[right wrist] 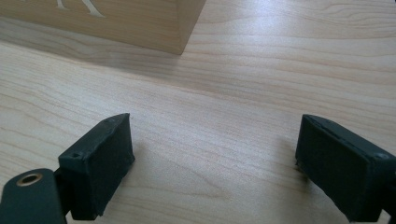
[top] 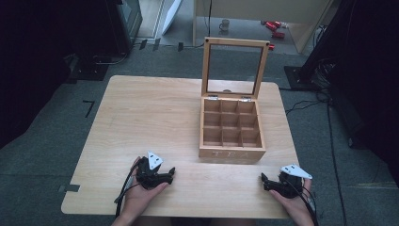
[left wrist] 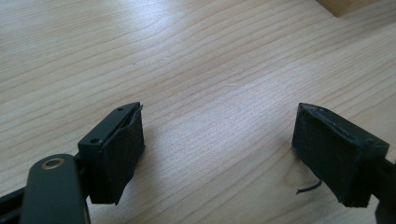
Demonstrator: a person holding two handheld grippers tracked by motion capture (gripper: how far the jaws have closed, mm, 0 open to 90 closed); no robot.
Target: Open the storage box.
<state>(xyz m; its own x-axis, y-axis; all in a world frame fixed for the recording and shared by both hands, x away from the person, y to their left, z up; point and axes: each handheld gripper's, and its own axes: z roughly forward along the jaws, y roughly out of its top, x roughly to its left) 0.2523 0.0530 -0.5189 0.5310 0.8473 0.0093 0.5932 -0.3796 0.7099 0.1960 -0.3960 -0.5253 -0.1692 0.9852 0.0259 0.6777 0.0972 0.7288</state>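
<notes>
We note a pale wood table (top: 141, 122) with rounded corners; its left half is bare, giving wide room there. A wooden tea box (top: 231, 132) sits right of centre, its glass-paned lid (top: 235, 66) standing upright at the far side, nine empty compartments showing, "TEA" lettered on the near face.

Left gripper (top: 164, 175) rests near the front edge, well apart from the box, a hand (top: 141, 195) under it. Right gripper (top: 264, 181) sits by the front right corner, close to the table's edge.

In the left gripper view we see its fingers (left wrist: 116, 149) spread wide over bare wood grain, nothing between them; a corner of the box (left wrist: 345, 5) shows top right. In the right gripper view its fingers (right wrist: 100, 158) are likewise wide and empty, the box's lettered corner (right wrist: 140, 23) near ahead.

Around the table: grey carpet (top: 56, 141), cables, a mug (top: 225, 24) on the floor beyond.
</notes>
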